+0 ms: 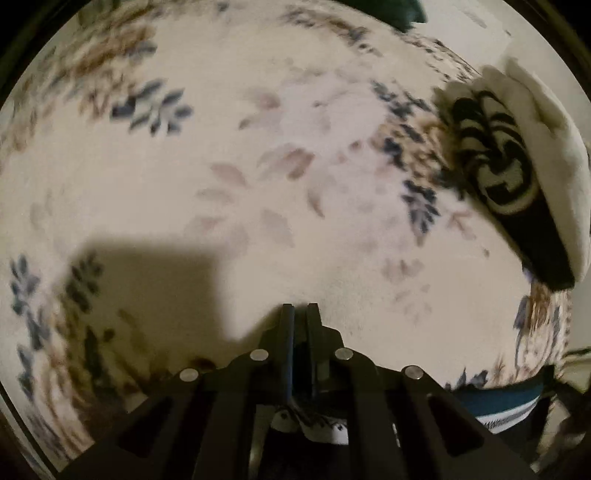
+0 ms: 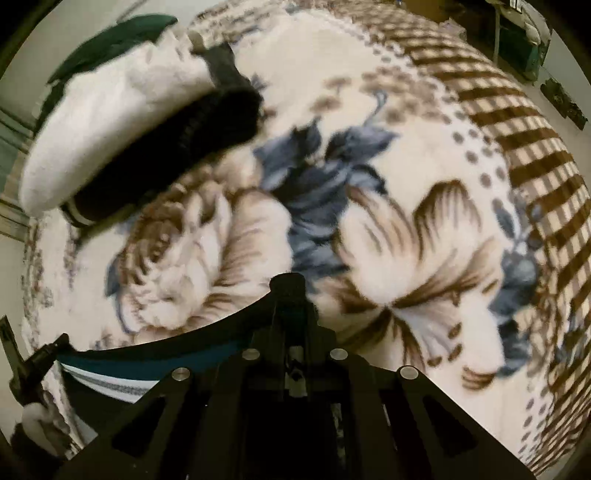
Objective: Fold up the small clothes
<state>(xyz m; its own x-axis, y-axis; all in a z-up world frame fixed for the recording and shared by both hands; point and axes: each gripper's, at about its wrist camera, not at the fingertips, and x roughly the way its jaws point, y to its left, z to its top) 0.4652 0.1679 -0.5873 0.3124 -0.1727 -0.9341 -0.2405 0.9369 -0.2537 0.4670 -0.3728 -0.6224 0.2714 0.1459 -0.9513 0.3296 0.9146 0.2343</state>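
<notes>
- Left wrist view: left gripper [image 1: 299, 308] points steeply down at the cream plush blanket w/ blue and brown flower print [image 1: 221, 166]; black fingers [image 1: 287, 325] drawn together, only a thin slit between them.
- Low in the frame, behind the fingertips, a bit of knit cloth w/ black-and-white pattern [image 1: 314, 424] sits between the finger bases; looks pinched there, but pad contact is hidden.
- Same garment's dark teal band w/ white stripes [image 1: 498, 402] runs off toward the lower right edge of the blanket.
- Folded white fleece garment w/ black panel and white palm-like motif [image 1: 517, 166] lies at the blanket's right side, well apart from the gripper tips.
- Dark green cloth [image 1: 399, 14] at the top edge, mostly cut off.
- Gripper shadow falls on the blanket lower left. View is blurred.
- Right wrist view: right gripper [image 2: 288, 284] also aimed steeply down at the blanket; jaws together, tips read as one black block.
- The teal-and-white striped garment edge stretches from the gripper's base leftward along the blanket's lower left; the edge runs in under the fingers, appears clamped, exact pad contact not visible.
- The white fleece garment sits upper left, apart from the tips, dark green cloth behind it.
- Brown-and-cream checked border [image 2: 524, 155] lines the blanket's right side.
- The left gripper shows at the far left edge, by the striped cloth.
</notes>
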